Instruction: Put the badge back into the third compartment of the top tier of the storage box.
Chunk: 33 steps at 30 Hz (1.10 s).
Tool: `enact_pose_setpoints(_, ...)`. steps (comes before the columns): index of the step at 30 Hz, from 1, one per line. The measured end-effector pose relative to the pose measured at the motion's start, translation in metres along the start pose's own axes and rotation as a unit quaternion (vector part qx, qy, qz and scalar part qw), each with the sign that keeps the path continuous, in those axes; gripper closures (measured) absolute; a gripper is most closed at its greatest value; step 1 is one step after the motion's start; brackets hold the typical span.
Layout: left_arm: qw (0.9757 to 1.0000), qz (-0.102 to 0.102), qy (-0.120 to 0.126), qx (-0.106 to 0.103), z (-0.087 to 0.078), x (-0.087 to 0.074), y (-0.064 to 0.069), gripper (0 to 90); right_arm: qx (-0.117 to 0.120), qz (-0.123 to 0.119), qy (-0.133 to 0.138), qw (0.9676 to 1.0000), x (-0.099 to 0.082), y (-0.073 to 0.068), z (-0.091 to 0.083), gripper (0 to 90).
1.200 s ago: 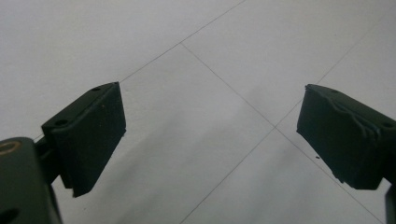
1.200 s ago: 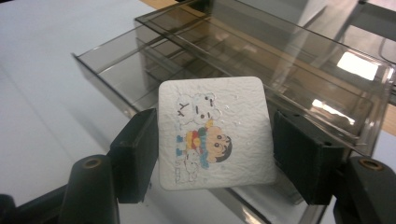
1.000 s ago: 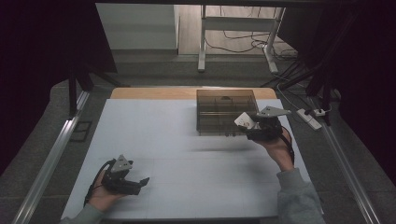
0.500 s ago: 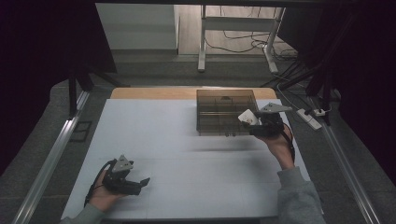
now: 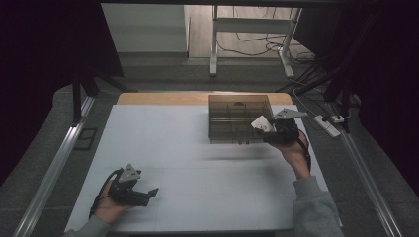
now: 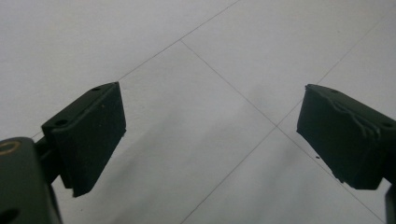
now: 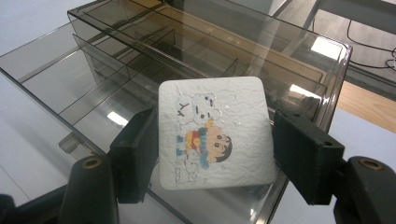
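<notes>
Two grippers work over one white table, each in one of the person's hands. At the left, near the table's front edge, the left gripper lies low in the left hand, its two black jaws pointing toward the table's middle; in the left gripper view those jaws stand wide apart with nothing between them, only the bare white surface and its thin crossing seam lines beneath. Going right across the open middle of the table, one smoky, see-through plastic organizer box sits toward the far right part of the surface, split by dividers into several compartments; their exact count cannot be told. At the box's right front corner the right gripper, carried by the right hand with a grey sleeve behind it, holds one white square pad, printed with one cartoon child in a striped scarf and white snowman-like figures. In the right gripper view its two jaws are clamped on the pad's left and right edges, and the pad is lifted just above the box's near corner, over the clear top, resting in no compartment
</notes>
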<state>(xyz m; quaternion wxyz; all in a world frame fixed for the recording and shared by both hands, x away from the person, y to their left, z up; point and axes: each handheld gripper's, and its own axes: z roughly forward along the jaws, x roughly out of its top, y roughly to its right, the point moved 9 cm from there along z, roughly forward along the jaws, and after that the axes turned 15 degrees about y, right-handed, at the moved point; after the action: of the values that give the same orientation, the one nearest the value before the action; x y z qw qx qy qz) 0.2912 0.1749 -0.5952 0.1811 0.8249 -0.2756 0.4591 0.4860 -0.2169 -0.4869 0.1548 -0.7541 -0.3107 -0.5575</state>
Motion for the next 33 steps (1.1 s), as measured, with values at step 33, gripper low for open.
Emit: enact_pose_setpoints(33, 1.0000, -0.001, 0.003, 0.003, -0.002, 0.001, -0.001, 8.3, 0.082, 0.008, 0.018, 0.9964, 0.006, -0.036, -0.007, 31.2)
